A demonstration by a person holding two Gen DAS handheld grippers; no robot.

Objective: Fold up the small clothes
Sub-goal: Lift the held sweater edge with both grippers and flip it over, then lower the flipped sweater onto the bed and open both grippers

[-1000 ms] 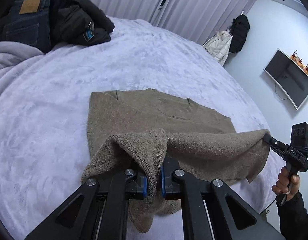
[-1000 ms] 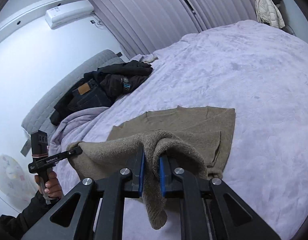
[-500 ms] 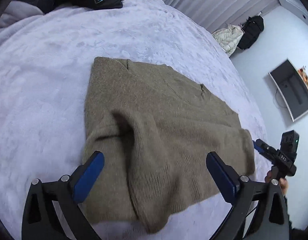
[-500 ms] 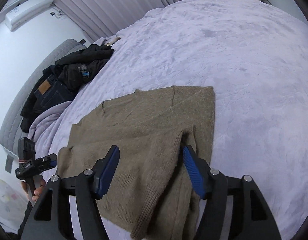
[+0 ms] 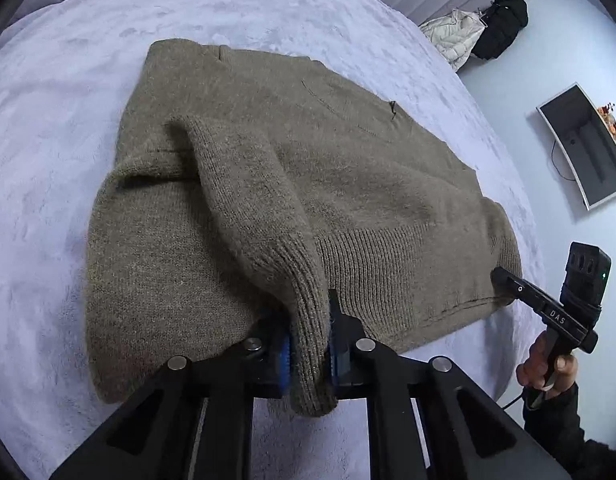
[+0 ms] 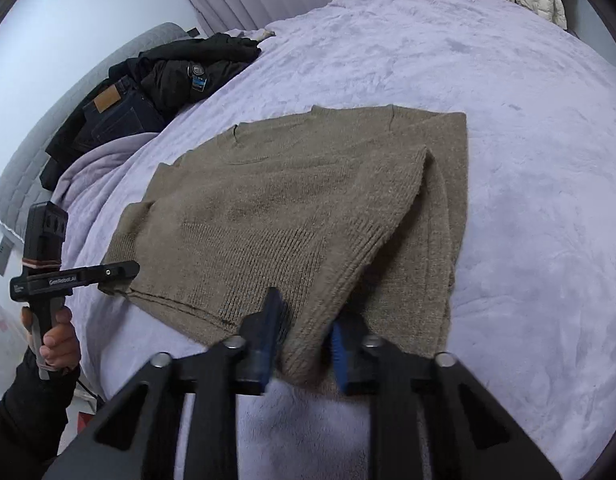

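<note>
A brown knitted sweater (image 5: 348, 184) is lying flat near the middle of the bed (image 5: 47, 160), on its pale lilac fleecy cover, with its neckline turned toward the far side and its ribbed hem toward the near edge. Both sleeves are lying folded in over the body of the sweater.

At the sweater's near edge, the left tongs (image 5: 308, 354) are closing on a ribbed sleeve cuff (image 5: 303, 280), which is sitting between the blue pads and hanging a little past them. At the other near corner of the sweater, the right tongs (image 6: 303, 344) are pinching the other cuff (image 6: 332, 292); that fold of knit is filling the narrow gap between the pads, and the pads look blurred. Each pair of tongs is being carried by a hand (image 6: 61, 340) in a dark sleeve.

Beyond the sweater, toward the head of the bed, a pile of dark clothes (image 6: 175, 76) with a pair of jeans (image 6: 115, 116) is resting on the cover. Farther out from the sweater, a white jacket (image 5: 452, 38) and a black bag (image 5: 502, 26) are hanging by the curtains, and a screen (image 5: 584, 148) is mounted on the wall.
</note>
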